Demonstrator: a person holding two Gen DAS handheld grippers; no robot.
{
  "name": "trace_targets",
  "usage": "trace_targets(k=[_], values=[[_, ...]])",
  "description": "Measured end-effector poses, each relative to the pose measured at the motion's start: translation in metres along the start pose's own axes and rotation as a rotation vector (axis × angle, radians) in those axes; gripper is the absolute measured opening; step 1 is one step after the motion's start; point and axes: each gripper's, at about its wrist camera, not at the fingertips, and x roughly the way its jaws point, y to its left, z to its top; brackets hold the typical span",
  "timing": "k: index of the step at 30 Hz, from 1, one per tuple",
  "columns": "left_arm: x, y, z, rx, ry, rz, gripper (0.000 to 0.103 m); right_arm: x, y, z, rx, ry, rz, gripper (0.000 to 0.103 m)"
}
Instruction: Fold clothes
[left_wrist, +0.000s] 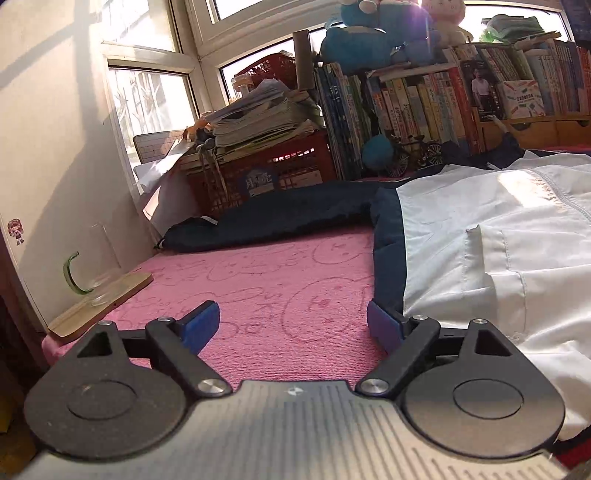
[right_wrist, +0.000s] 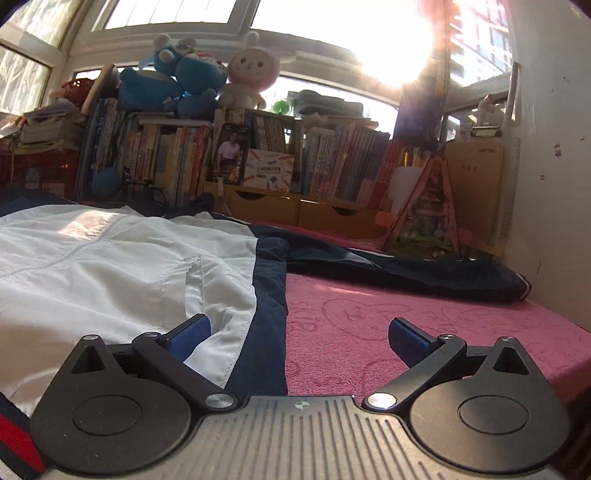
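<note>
A white and navy jacket (left_wrist: 480, 236) lies spread flat on a pink blanket (left_wrist: 266, 280). One navy sleeve (left_wrist: 280, 218) stretches left toward the wall. My left gripper (left_wrist: 293, 323) is open and empty, low over the blanket at the jacket's left hem; its right pad (left_wrist: 382, 325) touches the navy side panel. In the right wrist view the jacket (right_wrist: 110, 258) fills the left, and its other sleeve (right_wrist: 406, 269) runs right. My right gripper (right_wrist: 299, 332) is open and empty, straddling the jacket's navy right edge, its left pad (right_wrist: 190, 334) over white fabric.
A wooden board (left_wrist: 99, 306) with a glass mug (left_wrist: 88, 266) sits at the blanket's left edge by the wall. A red crate (left_wrist: 266, 170) with stacked papers, bookshelves (right_wrist: 332, 162) and plush toys (right_wrist: 173, 81) line the back. A wall (right_wrist: 554, 147) bounds the right.
</note>
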Motion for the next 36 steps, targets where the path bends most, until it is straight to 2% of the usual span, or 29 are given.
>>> trace_targets(k=[1, 2, 4, 7, 8, 9, 10, 11, 12, 13, 15, 18, 21, 24, 26, 29, 30, 31, 33, 36], values=[[0.0, 0.002, 0.003, 0.001, 0.011, 0.02, 0.076, -0.001, 0.0, 0.003, -0.019, -0.01, -0.032, 0.102], [-0.002, 0.005, 0.008, -0.035, 0.007, 0.008, 0.076, -0.002, 0.002, 0.007, -0.042, -0.024, -0.056, 0.099], [-0.008, 0.003, 0.021, -0.089, -0.023, -0.076, 0.076, -0.004, 0.005, 0.017, -0.059, -0.046, -0.072, 0.098], [-0.016, -0.007, 0.042, -0.149, -0.054, -0.214, 0.076, -0.004, 0.011, 0.045, 0.059, -0.035, 0.072, 0.098], [-0.016, -0.016, 0.049, -0.154, -0.044, -0.275, 0.076, 0.0, 0.015, 0.056, 0.103, -0.012, 0.142, 0.095], [-0.015, -0.025, 0.056, -0.159, -0.034, -0.336, 0.076, 0.006, 0.02, 0.066, 0.137, 0.025, 0.219, 0.089], [-0.013, -0.034, 0.061, -0.168, -0.022, -0.394, 0.074, 0.013, 0.027, 0.075, 0.167, 0.066, 0.294, 0.069], [-0.009, -0.044, 0.063, -0.161, -0.009, -0.429, 0.062, 0.021, 0.034, 0.083, 0.186, 0.112, 0.365, 0.055], [-0.004, -0.054, 0.066, -0.153, 0.004, -0.465, 0.049, 0.03, 0.042, 0.088, 0.187, 0.155, 0.419, 0.053], [0.0, -0.063, 0.067, -0.144, 0.017, -0.498, 0.045, 0.038, 0.052, 0.092, 0.179, 0.192, 0.465, 0.053], [0.013, -0.078, 0.066, -0.1, 0.063, -0.498, 0.043, 0.052, 0.069, 0.09, 0.124, 0.247, 0.504, 0.053], [0.023, -0.086, 0.06, -0.025, 0.097, -0.467, 0.039, 0.066, 0.085, 0.081, 0.023, 0.31, 0.478, 0.052], [0.03, -0.088, 0.053, 0.056, 0.113, -0.419, 0.039, 0.071, 0.078, 0.074, -0.024, 0.31, 0.39, 0.052], [0.031, -0.079, 0.048, 0.14, 0.081, -0.269, 0.042, 0.084, 0.054, 0.064, -0.034, 0.31, 0.242, 0.056], [0.037, -0.064, 0.049, 0.115, 0.095, -0.271, 0.048, 0.097, 0.028, 0.061, 0.003, 0.332, 0.142, 0.057], [0.05, -0.043, 0.053, 0.081, 0.154, -0.161, 0.047, 0.113, -0.001, 0.057, 0.001, 0.358, -0.025, 0.056], [0.055, -0.033, 0.058, 0.048, 0.181, -0.151, 0.043, 0.115, -0.011, 0.058, 0.007, 0.371, -0.06, 0.053], [0.058, -0.025, 0.063, 0.003, 0.196, -0.162, 0.043, 0.115, -0.019, 0.06, 0.033, 0.374, -0.059, 0.053], [0.059, -0.01, 0.079, -0.118, 0.194, -0.272, 0.043, 0.114, -0.031, 0.072, 0.126, 0.368, 0.045, 0.053], [0.06, -0.026, 0.104, -0.151, 0.168, -0.443, 0.043, 0.115, -0.03, 0.091, 0.217, 0.364, 0.218, 0.053]])
